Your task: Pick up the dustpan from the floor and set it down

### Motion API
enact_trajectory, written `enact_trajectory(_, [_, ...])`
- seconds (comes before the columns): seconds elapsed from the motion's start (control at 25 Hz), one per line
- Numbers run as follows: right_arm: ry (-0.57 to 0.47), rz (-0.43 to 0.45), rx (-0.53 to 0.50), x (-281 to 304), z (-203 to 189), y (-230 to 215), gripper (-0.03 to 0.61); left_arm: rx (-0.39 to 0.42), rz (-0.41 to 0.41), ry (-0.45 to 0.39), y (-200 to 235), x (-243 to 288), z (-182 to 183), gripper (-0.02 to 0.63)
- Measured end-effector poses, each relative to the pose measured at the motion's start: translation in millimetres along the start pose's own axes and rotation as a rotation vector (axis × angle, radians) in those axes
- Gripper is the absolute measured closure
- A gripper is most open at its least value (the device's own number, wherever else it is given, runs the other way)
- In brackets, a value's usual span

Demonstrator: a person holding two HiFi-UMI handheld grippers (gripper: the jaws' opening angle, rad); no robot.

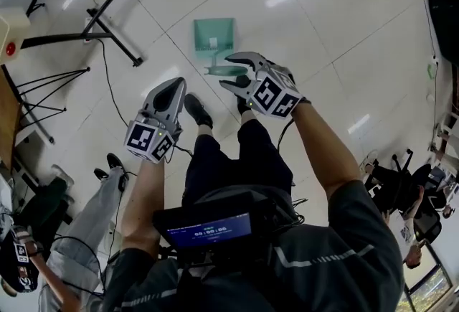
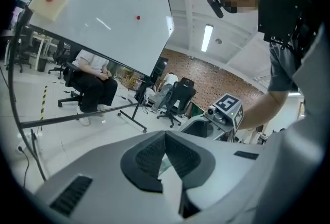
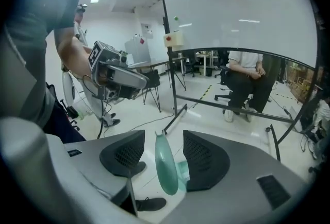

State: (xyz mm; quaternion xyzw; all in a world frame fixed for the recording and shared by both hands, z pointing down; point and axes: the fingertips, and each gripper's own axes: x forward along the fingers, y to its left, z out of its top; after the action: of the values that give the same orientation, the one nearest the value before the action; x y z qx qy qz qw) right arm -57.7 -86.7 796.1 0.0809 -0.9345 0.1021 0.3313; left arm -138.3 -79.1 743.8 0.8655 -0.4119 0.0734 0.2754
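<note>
I'm at the grasp — the green dustpan (image 1: 213,38) sits on the floor (image 1: 323,16) ahead of my feet, pan apparently empty, its upright handle (image 3: 166,166) between my right tool's (image 3: 164,141) spread jaws, unpinched. Next, I judge, they must close squarely on it before lifting. My left tool (image 2: 165,138) is pressed together, empty.

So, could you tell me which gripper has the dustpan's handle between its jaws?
The right gripper: its open jaws straddle the green handle without pressing it; the left gripper is shut.
</note>
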Motion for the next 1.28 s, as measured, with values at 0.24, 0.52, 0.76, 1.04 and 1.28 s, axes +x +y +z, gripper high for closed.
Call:
enact_trajectory(0.24, [0.071,0.032,-0.041,32.4,-51.1,-0.2,0.327,-0.028,0.001,0.054,11.1,24.3,-50.6,0.588])
enact_trajectory(0.52, [0.079,0.030,-0.071,53.3,-73.0,6.5,0.382,-0.045,0.007,0.075,7.1,22.1,-74.7,0.588])
enact_trajectory(0.76, [0.057,0.020,-0.082,58.5,-64.2,-2.6,0.417,-0.053,0.002,0.061,7.6,19.7,-61.9,0.588])
enact_trajectory(1.04, [-0.063,0.046,-0.023,10.9,22.5,-4.7,0.419,0.000,0.064,-0.078,-11.8,-11.3,45.3,0.588])
enact_trajectory(1.28, [-0.171,0.062,0.023,-92.8,158.2,23.6,0.419,0.057,0.053,-0.158,-50.4,-76.2,155.7,0.588])
